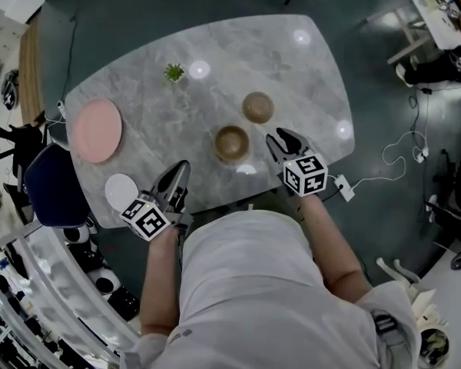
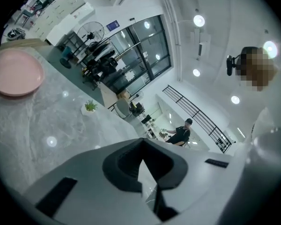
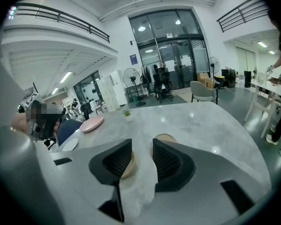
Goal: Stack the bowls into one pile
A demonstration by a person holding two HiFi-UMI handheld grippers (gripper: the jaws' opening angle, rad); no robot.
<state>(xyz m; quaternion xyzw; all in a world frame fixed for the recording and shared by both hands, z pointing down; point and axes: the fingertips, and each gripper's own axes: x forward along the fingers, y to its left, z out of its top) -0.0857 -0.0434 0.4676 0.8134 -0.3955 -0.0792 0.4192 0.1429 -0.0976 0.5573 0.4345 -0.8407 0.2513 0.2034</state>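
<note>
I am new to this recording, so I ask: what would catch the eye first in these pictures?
Two brown bowls stand apart on the grey table: the nearer bowl just left of the open right tool, the farther bowl behind it. A large pink plate lies at the table's left edge. The shut left tool hangs near a small white plate.

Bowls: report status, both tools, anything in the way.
Left tool shut, empty. Right tool open, beside near bowl, not touching. Far bowl apart, unstacked. Pink plate well clear.
</note>
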